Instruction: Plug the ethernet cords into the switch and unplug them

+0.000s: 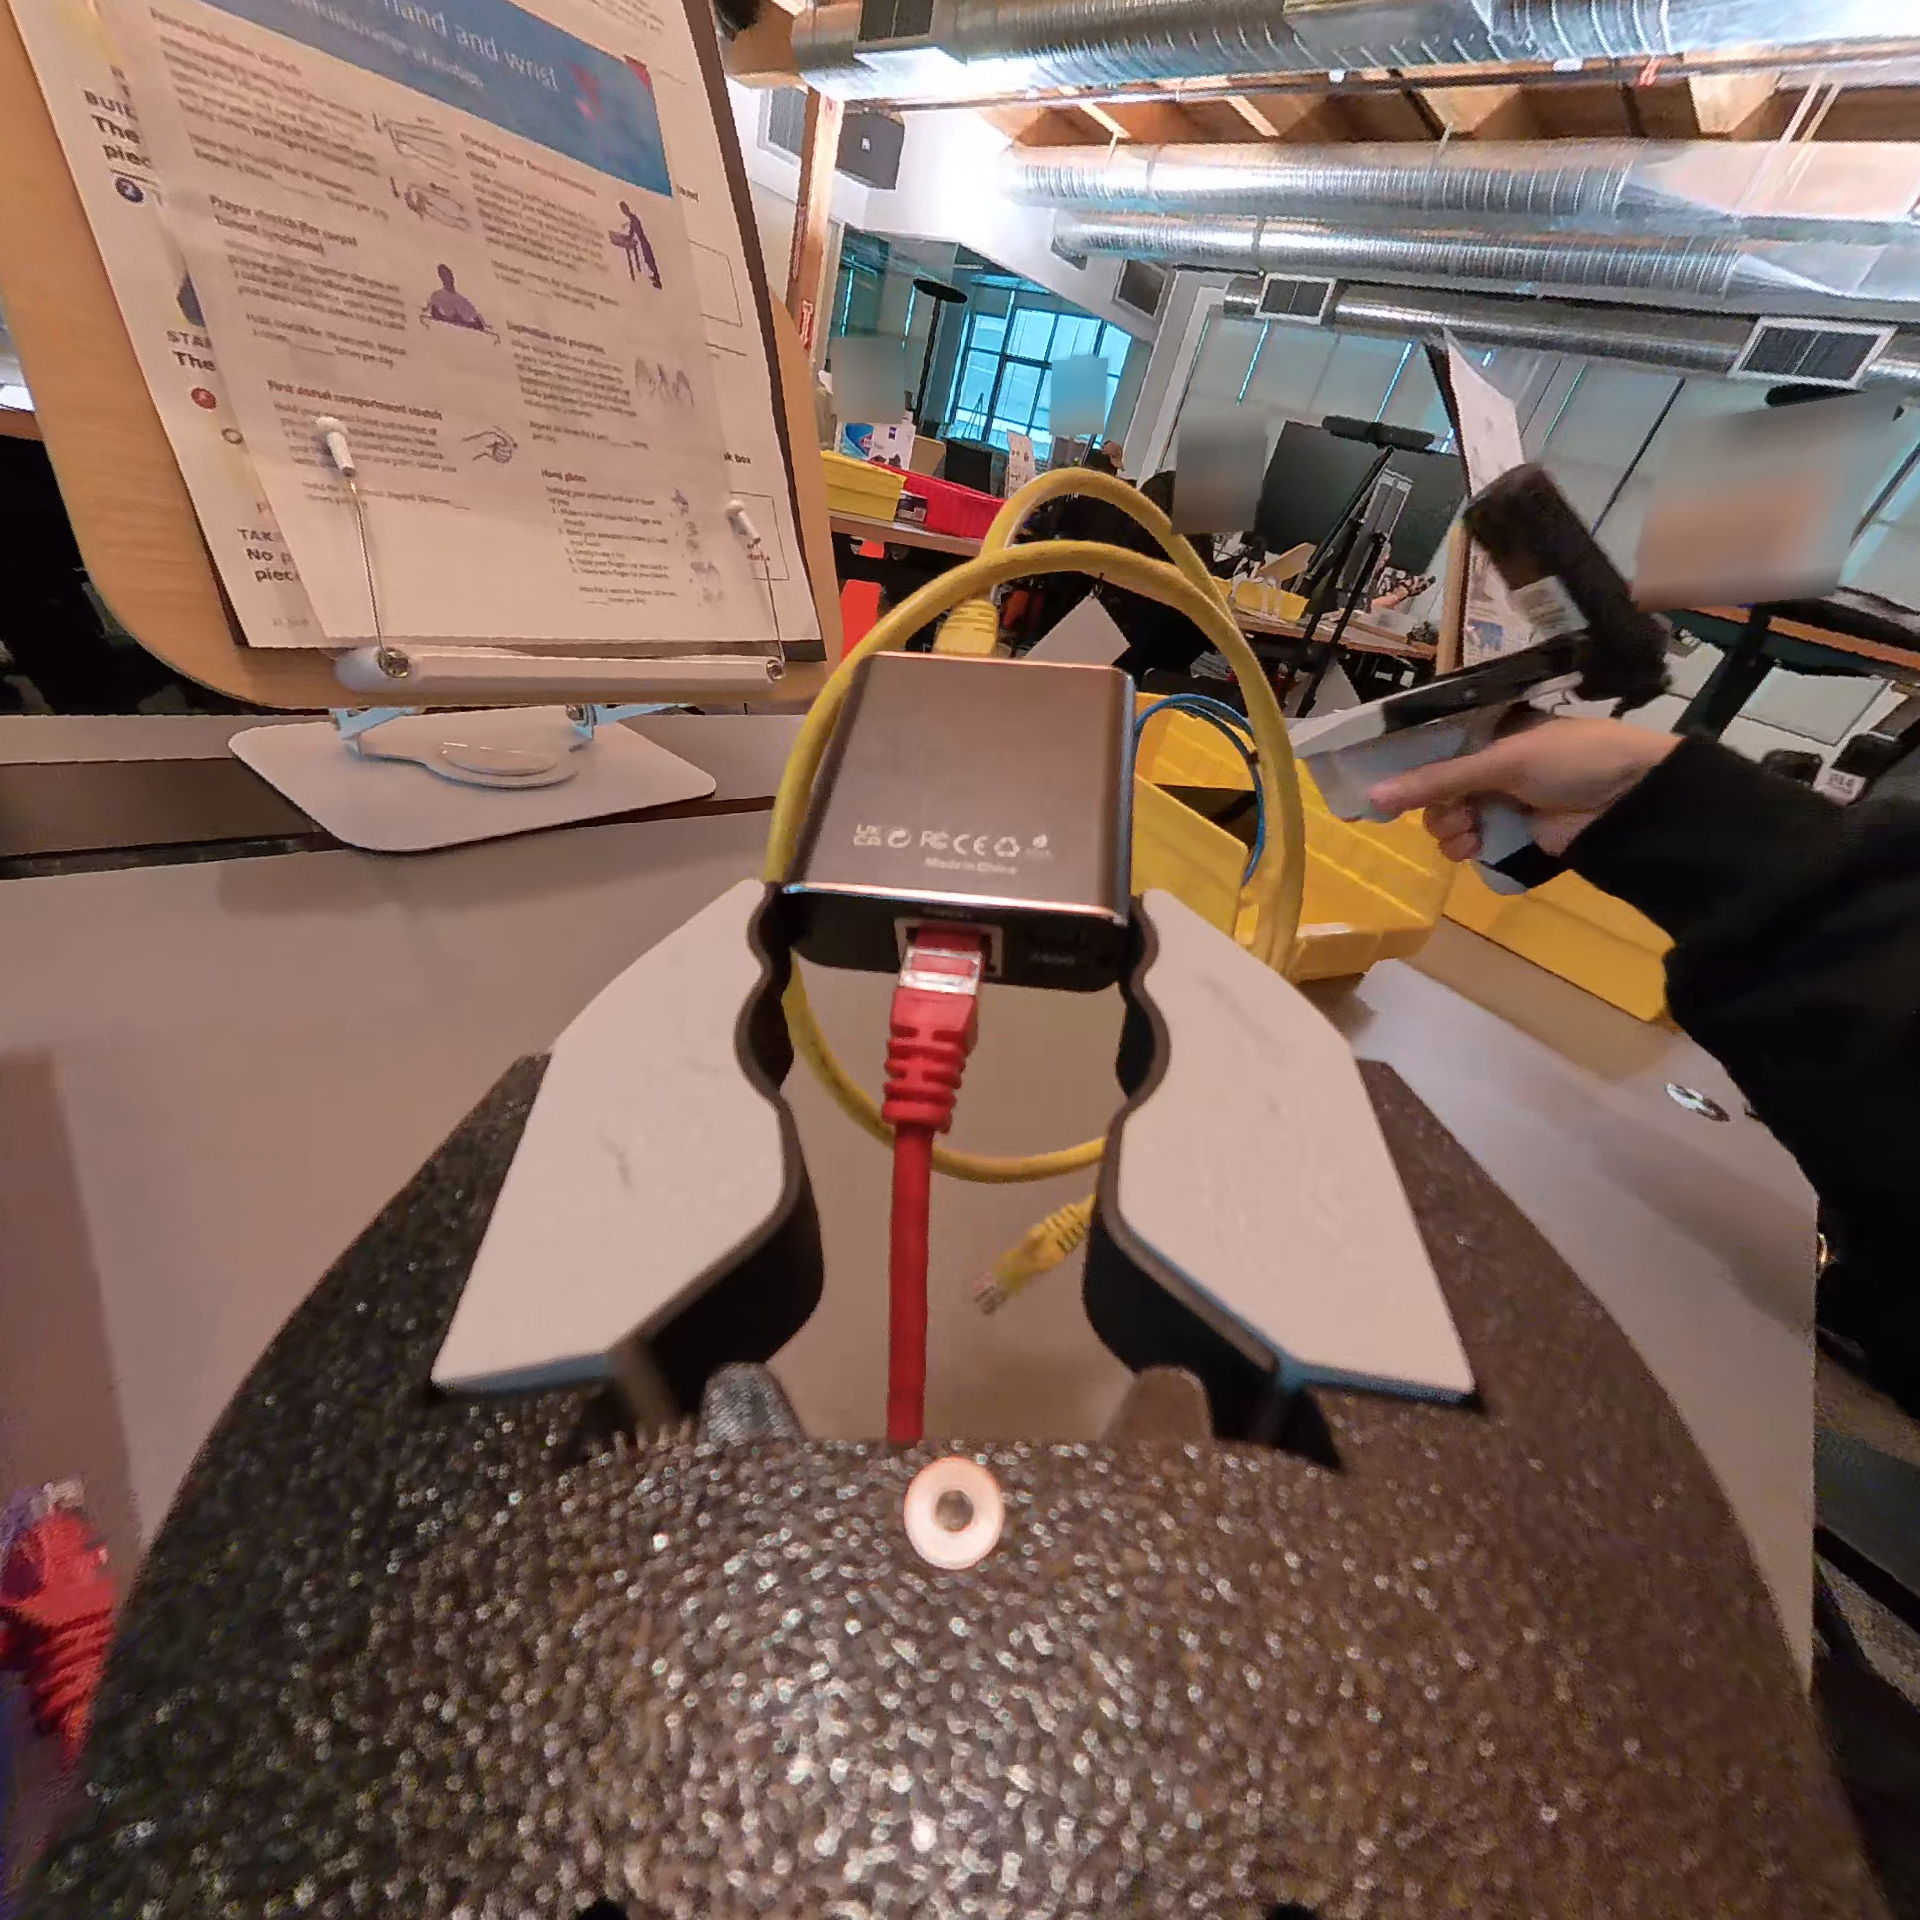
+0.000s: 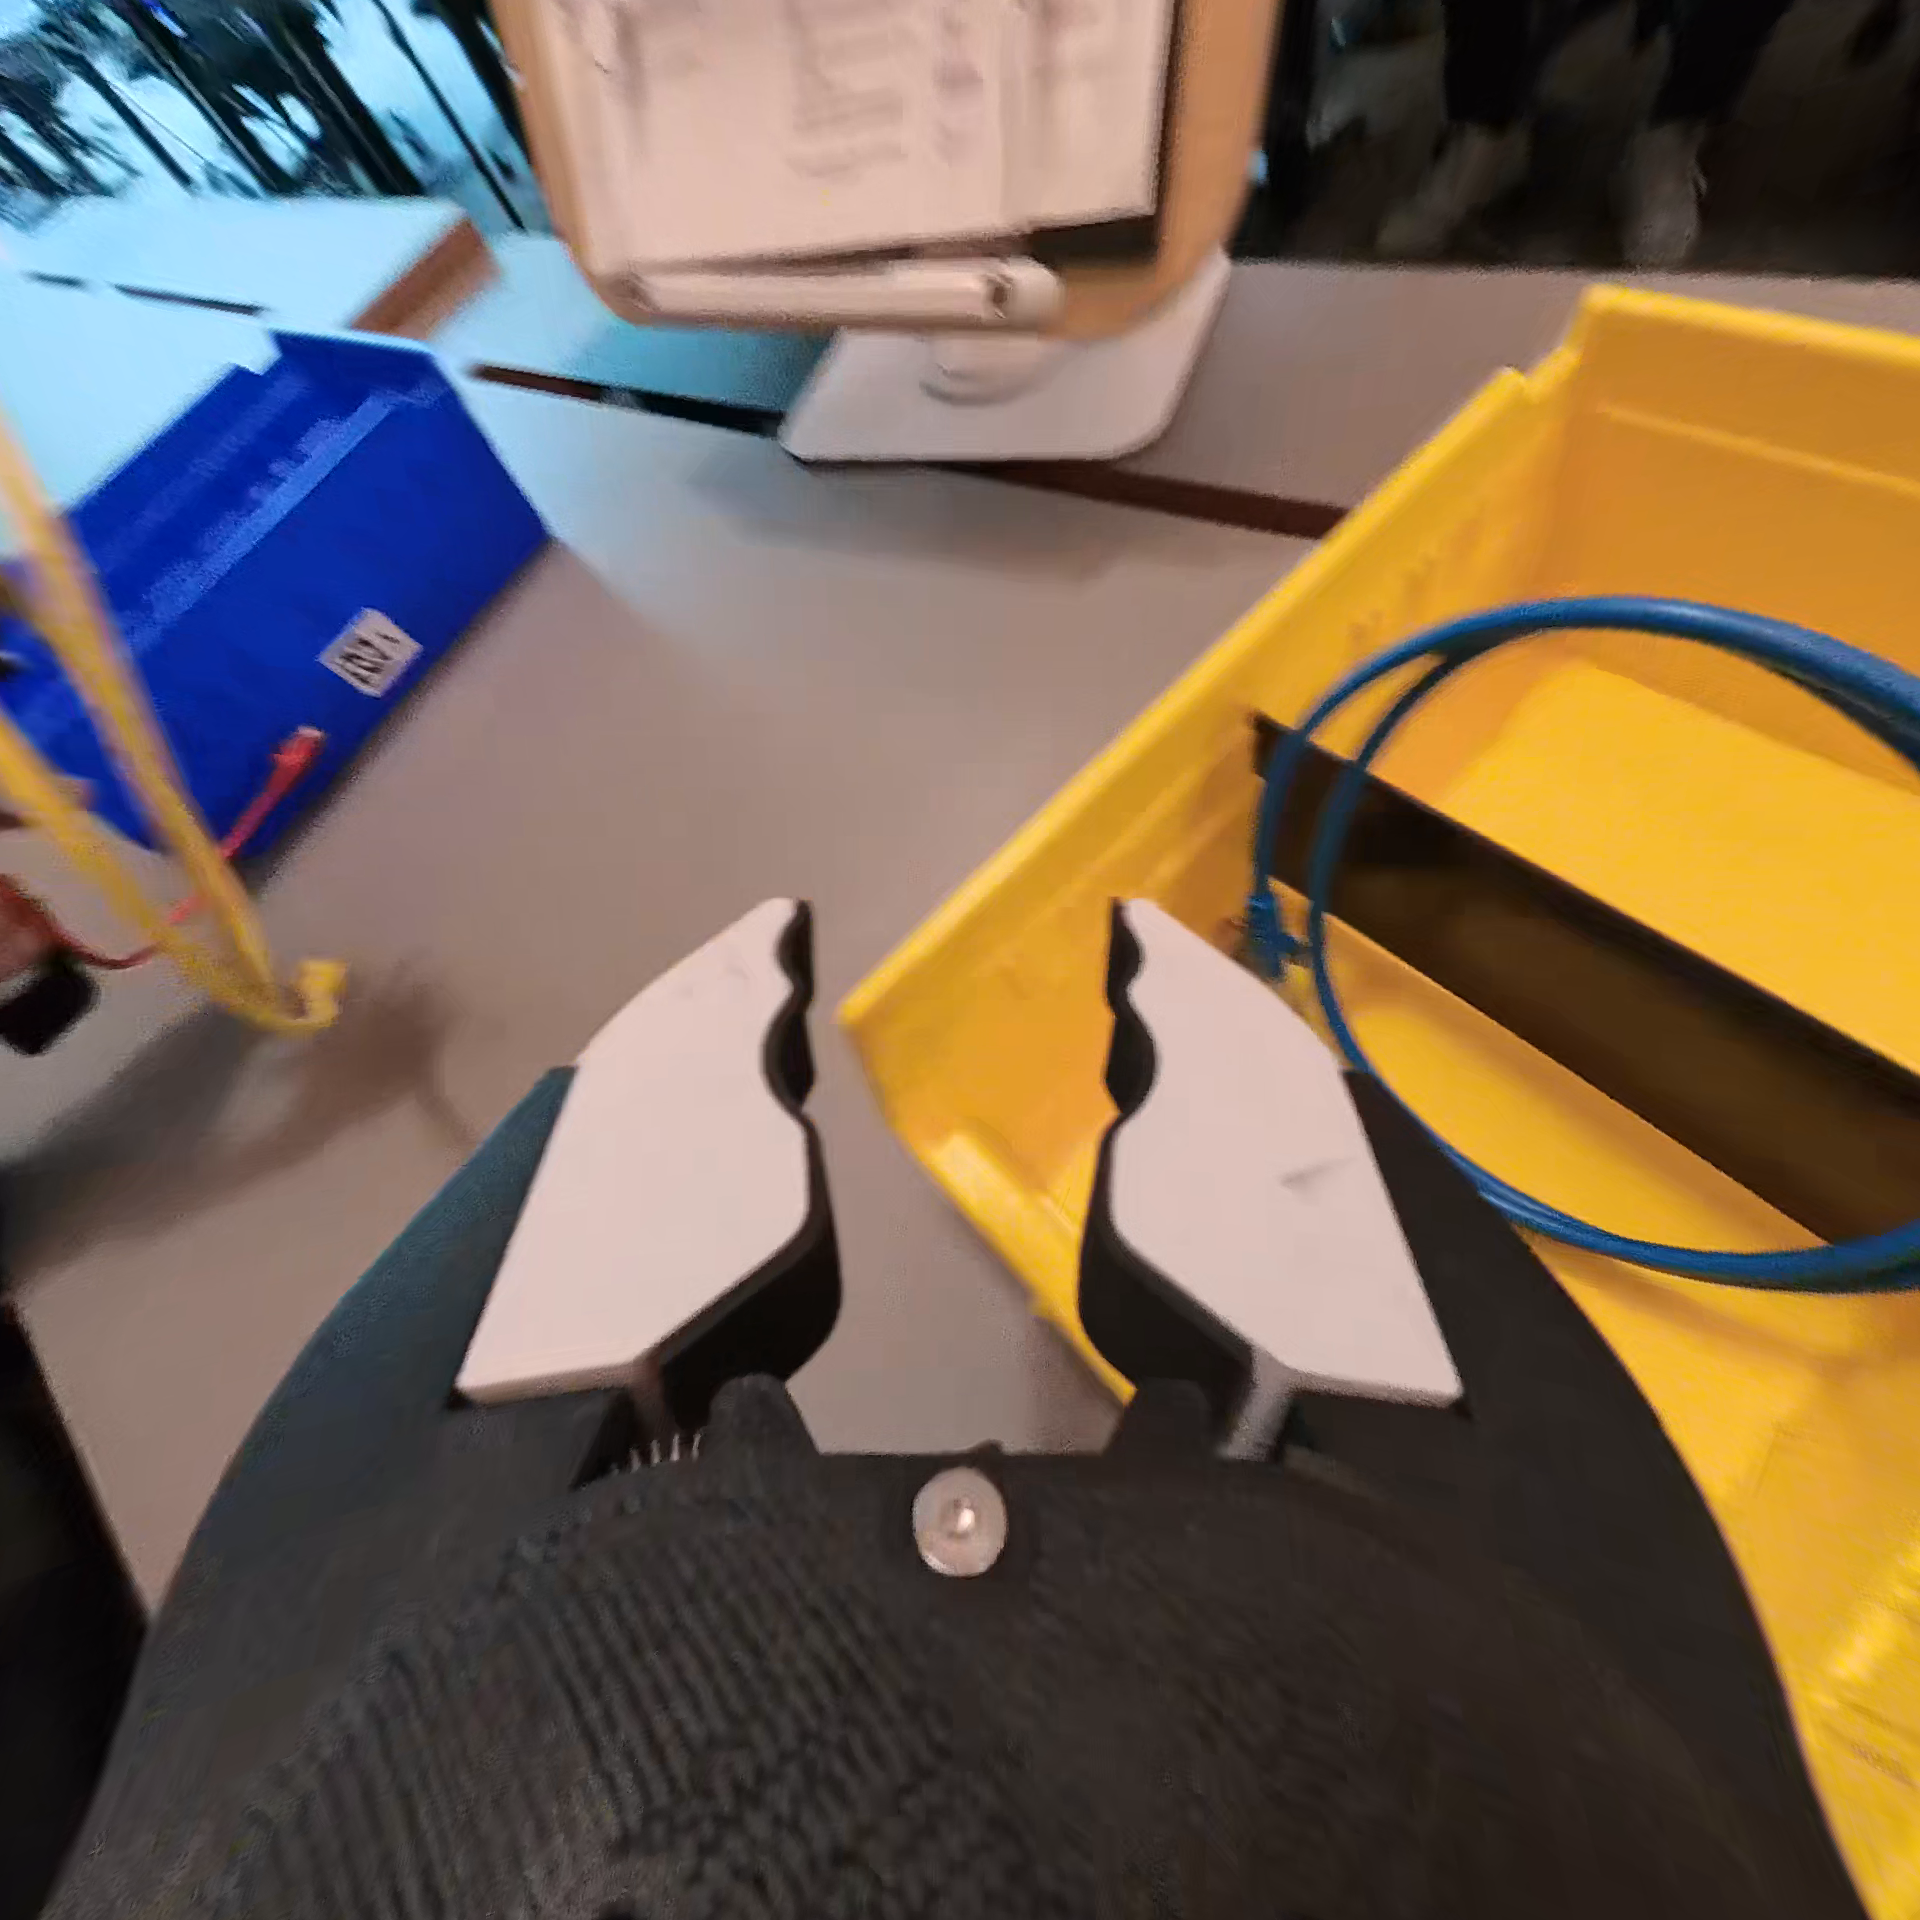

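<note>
the left gripper is closed on the switch, a small grey metal box clamped at its near end between both fingertips and held up above the grey table. a red ethernet cord is plugged into the port on the near face of the switch and runs straight back between the fingers toward the gripper body. a yellow ethernet cord is seated at the far end of the switch, loops around and under it, and ends in a loose yellow plug that hangs in the gap beside the right finger.

open table is seen to the left of the switch. beyond it a document stand with printed sheets is set at the far edge of the table. to the right, yellow bins are placed close behind the loop of cord.

the right gripper is held by a hand in a dark sleeve, well apart from the switch in the left wrist view. its fingers are spread moderately with nothing between them, and bare table shows through the gap. its right fingertip is over the near corner of a yellow bin, in which a coiled blue ethernet cord is draped across a black divider. a blue bin is set far left on the table, with free surface between the two bins. the hanging yellow cord is blurred at the left edge.
</note>
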The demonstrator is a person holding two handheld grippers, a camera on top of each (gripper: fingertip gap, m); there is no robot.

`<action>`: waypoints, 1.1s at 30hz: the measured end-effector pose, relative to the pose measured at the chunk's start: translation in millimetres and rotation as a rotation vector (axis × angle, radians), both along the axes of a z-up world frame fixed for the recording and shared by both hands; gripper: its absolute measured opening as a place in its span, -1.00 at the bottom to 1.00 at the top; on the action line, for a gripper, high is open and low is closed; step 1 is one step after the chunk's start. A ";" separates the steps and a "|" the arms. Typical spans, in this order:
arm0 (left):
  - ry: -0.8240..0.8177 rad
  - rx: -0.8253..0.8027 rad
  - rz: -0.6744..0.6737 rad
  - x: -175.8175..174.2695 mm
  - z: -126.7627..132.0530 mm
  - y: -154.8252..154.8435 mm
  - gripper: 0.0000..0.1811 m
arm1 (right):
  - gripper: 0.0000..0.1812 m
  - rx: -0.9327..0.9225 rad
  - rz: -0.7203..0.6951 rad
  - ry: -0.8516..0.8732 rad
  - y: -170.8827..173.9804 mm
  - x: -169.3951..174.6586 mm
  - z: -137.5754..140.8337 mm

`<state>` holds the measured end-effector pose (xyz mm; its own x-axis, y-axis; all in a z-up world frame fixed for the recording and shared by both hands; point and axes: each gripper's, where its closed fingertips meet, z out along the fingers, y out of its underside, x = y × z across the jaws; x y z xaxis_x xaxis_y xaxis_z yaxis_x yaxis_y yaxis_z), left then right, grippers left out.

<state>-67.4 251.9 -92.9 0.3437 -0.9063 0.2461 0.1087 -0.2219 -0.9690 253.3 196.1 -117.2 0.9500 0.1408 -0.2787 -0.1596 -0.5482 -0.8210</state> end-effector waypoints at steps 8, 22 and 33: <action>0.105 0.121 0.002 9.7 -13.1 -7.3 -0.34 | -0.25 0.501 0.272 0.349 -67.2 -179.8 71.9; 0.251 0.497 -0.165 51.7 -33.6 -58.7 -0.34 | -0.50 0.361 0.114 0.880 -21.2 -229.6 10.0; 0.278 0.546 -0.179 62.7 -39.3 -74.2 -0.34 | -0.74 0.404 0.047 1.074 -16.1 -225.0 2.3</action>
<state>-4.7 177.8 -132.2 0.1604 -0.9253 -0.3437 -0.1559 0.3200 -0.9345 28.2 180.0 -114.8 0.2407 0.4331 -0.8686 -0.8705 -0.2995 -0.3906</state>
